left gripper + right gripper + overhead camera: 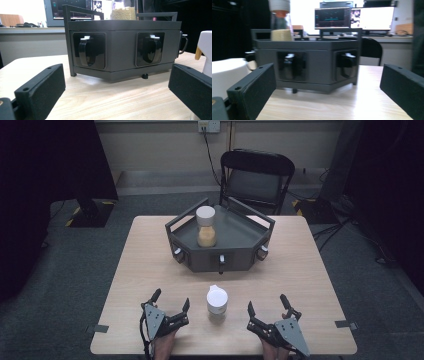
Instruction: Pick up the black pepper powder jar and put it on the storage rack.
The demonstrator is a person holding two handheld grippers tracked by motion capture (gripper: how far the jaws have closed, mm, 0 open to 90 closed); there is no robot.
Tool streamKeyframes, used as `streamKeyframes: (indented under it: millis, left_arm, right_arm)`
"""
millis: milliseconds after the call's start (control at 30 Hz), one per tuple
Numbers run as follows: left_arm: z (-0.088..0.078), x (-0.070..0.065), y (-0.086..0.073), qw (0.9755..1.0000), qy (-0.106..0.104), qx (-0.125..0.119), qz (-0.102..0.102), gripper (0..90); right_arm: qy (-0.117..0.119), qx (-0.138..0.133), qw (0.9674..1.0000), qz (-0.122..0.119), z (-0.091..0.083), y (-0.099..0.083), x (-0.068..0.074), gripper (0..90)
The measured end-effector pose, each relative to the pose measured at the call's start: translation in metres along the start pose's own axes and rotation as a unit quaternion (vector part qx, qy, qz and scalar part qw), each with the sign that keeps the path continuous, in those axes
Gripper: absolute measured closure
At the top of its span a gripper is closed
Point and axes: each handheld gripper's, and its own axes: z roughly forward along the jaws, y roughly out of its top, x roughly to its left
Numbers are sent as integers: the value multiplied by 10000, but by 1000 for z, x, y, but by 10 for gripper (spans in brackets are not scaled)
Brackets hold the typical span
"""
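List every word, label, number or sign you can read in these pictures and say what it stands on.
No text can be read.
The monitor screens behind the table show lines and figures too small and blurred to read.
The white-capped jar near the hand-held grippers, the jar on the dark tray and the tray's front show no label.

Left gripper [171, 301] low, jaws spread wide, right gripper [266, 303] likewise
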Motion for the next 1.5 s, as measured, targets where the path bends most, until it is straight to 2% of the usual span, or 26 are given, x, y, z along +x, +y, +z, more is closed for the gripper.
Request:
streamKeyframes:
  millis: [133, 267, 533, 667, 1033, 1367, 1500]
  left_arm:
    - [0, 0, 0, 10000, 4, 0, 1, 2]
    - [0, 0, 0, 10000, 4, 0, 1, 1]
    - [0, 0, 0, 10000, 4, 1, 1, 2]
    - [0, 0, 0, 10000, 4, 0, 2, 2]
    - [0, 0, 0, 10000, 4, 2, 3, 2]
    - [0, 0, 0, 10000, 4, 0, 1, 2]
    - [0, 0, 0, 10000, 4, 0, 1, 1]
  right_arm:
    - [232, -4, 9997, -8, 2, 2, 3, 0]
    - [352, -19, 9993, 89, 3, 5, 8, 0]
    - [537, -128, 9984, 78, 8, 14, 19, 0]
    - [718, -22, 9974, 39, 15, 22, 22, 0]
    - [1189, -129, 9928, 102, 31, 33, 33, 3]
    - [1296, 109, 9914, 144, 39, 31, 48, 44]
    - [1320, 237, 9909, 82, 41, 28, 54, 63]
